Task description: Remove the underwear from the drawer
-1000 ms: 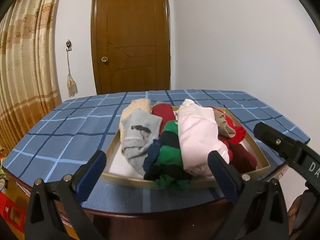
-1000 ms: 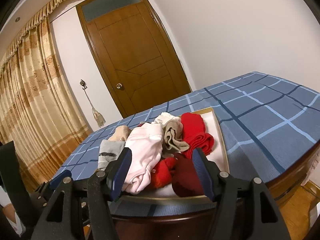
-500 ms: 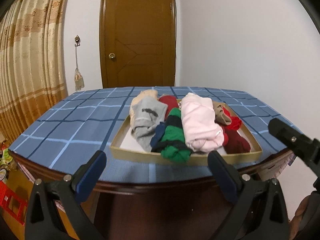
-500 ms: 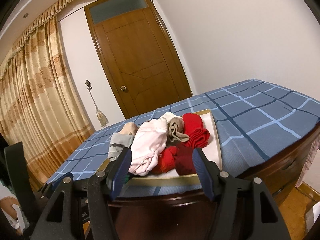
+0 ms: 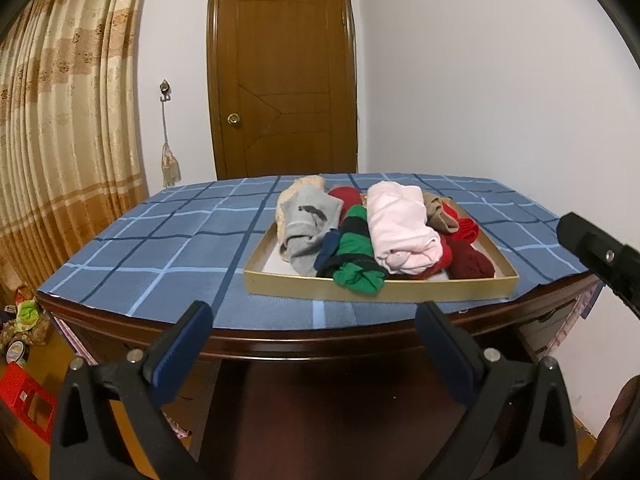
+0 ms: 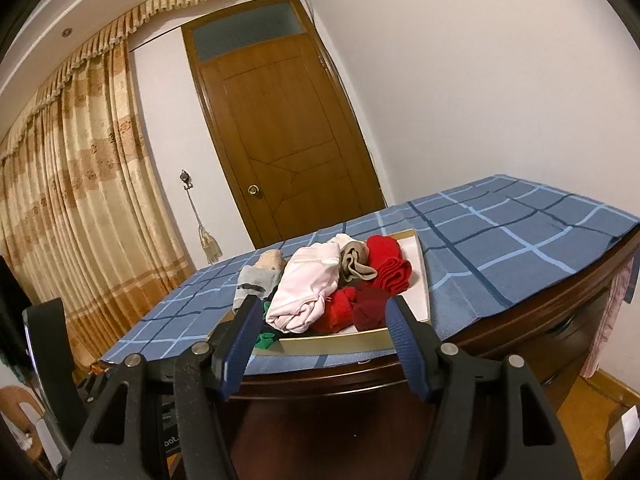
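A shallow gold drawer tray [image 5: 376, 289] [image 6: 340, 342] sits on the blue checked tablecloth [image 5: 168, 248] near the table's front edge. It holds several rolled pieces of underwear: grey [image 5: 308, 224], green and black [image 5: 354, 256], pink [image 5: 400, 226] [image 6: 306, 284], tan [image 5: 438, 210] and red [image 5: 466, 262] [image 6: 390, 266]. My left gripper [image 5: 314, 354] is open and empty, low in front of the table edge. My right gripper [image 6: 322, 344] is open and empty, also short of the tray; its body shows at the right of the left wrist view [image 5: 600, 252].
The dark wooden table front [image 5: 320, 380] is right ahead of both grippers. A brown door [image 5: 282, 80], a white wall and beige curtains [image 5: 68, 140] stand behind the table. A red box [image 5: 24, 400] and clutter lie on the floor at left.
Both grippers have drawn back and dropped from over the tray to below the table's front edge. The tray and clothes have not moved. Both stay open and empty.
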{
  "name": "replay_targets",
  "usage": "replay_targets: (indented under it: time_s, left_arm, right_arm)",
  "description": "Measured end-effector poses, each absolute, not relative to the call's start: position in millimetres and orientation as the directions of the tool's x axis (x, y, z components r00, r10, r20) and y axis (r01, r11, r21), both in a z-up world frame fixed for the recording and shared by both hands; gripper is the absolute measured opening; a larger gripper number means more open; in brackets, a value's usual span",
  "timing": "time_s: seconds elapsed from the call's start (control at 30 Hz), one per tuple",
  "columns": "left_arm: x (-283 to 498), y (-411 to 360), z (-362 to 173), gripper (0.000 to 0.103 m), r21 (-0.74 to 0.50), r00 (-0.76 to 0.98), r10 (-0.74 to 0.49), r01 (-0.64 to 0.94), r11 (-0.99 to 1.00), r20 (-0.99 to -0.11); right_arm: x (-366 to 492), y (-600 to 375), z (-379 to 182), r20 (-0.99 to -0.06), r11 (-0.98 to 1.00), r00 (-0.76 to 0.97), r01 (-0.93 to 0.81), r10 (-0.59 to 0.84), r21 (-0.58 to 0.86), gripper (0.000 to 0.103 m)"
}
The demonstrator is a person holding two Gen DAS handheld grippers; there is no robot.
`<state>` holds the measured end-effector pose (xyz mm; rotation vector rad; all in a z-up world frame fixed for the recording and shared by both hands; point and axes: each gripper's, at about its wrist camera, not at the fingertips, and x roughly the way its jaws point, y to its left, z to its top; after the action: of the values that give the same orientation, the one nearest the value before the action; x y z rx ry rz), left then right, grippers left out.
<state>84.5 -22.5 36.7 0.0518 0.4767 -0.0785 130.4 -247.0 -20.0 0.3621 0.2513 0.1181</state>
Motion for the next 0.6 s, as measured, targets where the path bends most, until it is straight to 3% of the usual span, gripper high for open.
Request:
replay_targets:
  time_s: [0.6]
  left_arm:
    - [84.1,-19.2,43.8,0.103,0.029,0.893,-0.062,0.084,0.996,-0.445]
  right_arm:
    - [126.3,-241.7,-12.1,-0.204,0.929,0.965,-0.085,0.168,0.361,0.067]
